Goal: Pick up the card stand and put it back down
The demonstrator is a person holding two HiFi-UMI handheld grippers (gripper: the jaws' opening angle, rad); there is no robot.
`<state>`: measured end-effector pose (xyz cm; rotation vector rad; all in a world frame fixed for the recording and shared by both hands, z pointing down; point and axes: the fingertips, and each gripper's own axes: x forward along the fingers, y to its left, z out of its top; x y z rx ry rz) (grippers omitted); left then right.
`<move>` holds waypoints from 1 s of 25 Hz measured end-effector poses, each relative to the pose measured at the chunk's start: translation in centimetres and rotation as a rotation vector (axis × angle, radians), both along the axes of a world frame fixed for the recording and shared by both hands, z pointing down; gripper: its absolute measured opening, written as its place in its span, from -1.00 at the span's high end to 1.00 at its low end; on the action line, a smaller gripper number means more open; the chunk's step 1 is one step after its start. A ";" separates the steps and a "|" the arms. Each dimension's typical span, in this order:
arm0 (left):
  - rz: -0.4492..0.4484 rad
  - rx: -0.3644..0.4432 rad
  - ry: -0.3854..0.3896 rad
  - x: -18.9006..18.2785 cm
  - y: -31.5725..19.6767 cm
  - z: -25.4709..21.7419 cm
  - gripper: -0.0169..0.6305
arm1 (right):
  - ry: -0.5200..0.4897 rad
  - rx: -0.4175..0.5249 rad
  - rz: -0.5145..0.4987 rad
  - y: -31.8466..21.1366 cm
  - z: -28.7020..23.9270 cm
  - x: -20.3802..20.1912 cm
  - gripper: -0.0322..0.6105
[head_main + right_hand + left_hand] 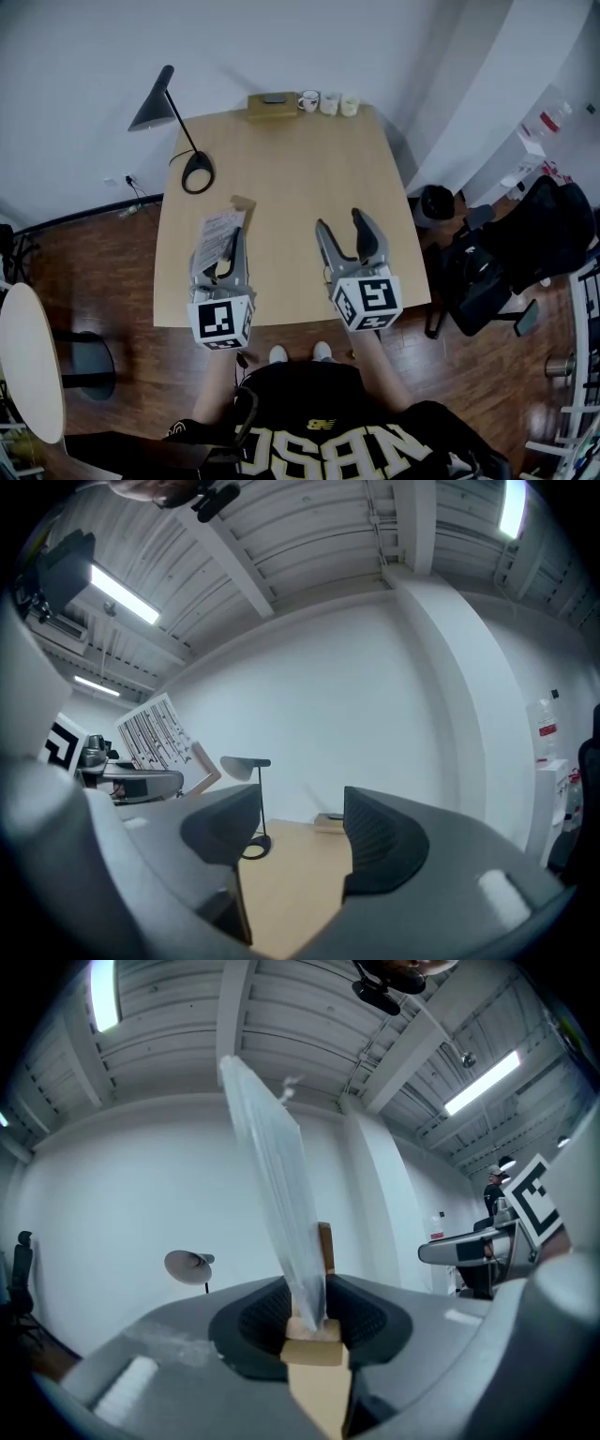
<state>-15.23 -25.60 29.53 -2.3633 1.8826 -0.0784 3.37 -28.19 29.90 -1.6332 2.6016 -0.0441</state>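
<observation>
I have my left gripper (pixel 309 1312) with its fingers pinching the card stand (pixel 281 1204) by its base; my right gripper (pixel 302 827) has its fingers spread, empty.

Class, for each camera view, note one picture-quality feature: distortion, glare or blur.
Head view: soft, even light, little blur. Left gripper view: fisheye with dark corners; the card stand sits close and looks smeared. Right gripper view: the ceiling strip light glares white; same fisheye bending.

A light wooden bench (pixel 281 169) is set on a dark wood floor (pixel 94 262) before a white wall (pixel 75 56). A black desk lamp (pixel 198 172) is placed near its far left corner. A black office chair (pixel 544 230) is seen at the right and a round white table (pixel 28 356) at the left. Strip lights (pixel 481 1082) are mounted overhead.
</observation>
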 end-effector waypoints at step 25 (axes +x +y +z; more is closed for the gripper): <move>0.471 -0.339 -0.282 -1.5 -12.1 14.4 0.57 | 0.070 -0.230 0.066 0.5 10.1 4.5 0.03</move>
